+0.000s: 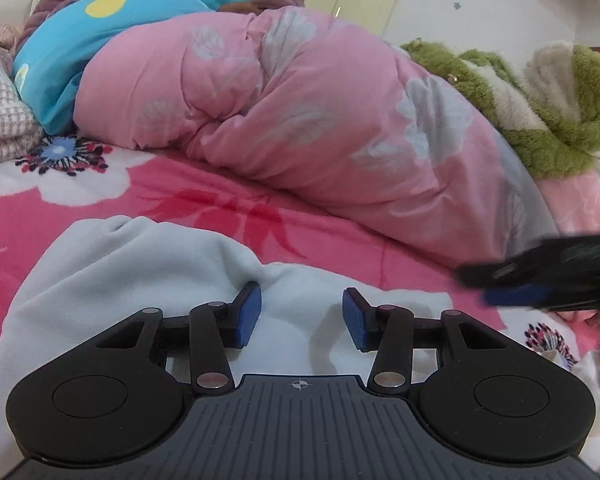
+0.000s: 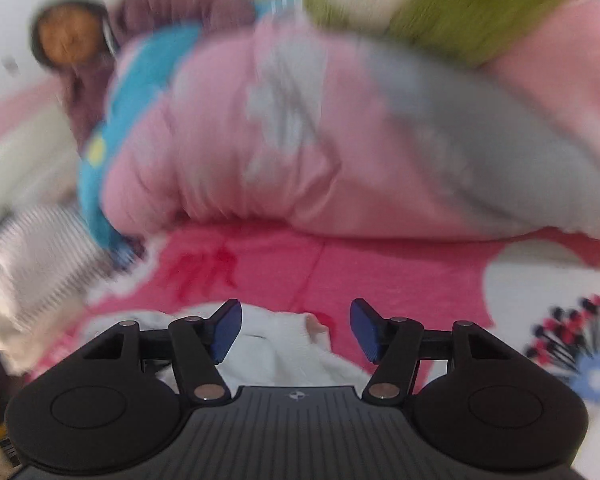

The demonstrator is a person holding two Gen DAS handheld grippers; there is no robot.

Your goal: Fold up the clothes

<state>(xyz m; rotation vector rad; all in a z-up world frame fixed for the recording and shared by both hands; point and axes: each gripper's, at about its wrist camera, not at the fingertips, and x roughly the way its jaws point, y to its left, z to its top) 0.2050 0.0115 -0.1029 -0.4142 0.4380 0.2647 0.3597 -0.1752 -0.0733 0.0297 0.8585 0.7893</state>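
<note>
The white garment [image 1: 148,264] was soft cloth, a bit fuzzy and matt, with gentle wrinkles. The bed [image 1: 228,208] under it wore a smooth printed sheet in bright pink with flowers. The big pink quilt [image 1: 300,120] was puffy cloth with a faint shine on its folds. The green blanket [image 1: 548,120] looked thick, shaggy and furry. The checked cloth [image 1: 0,112] had a bumpy, woven look.

The left gripper [image 1: 302,318] was hard black plastic, matt, with a ribbed top and small shiny metal pins. Its fingers [image 1: 250,314] had blue pads that looked rubbery and rough. The right gripper [image 2: 296,330] was the same black plastic with blue pads.
</note>
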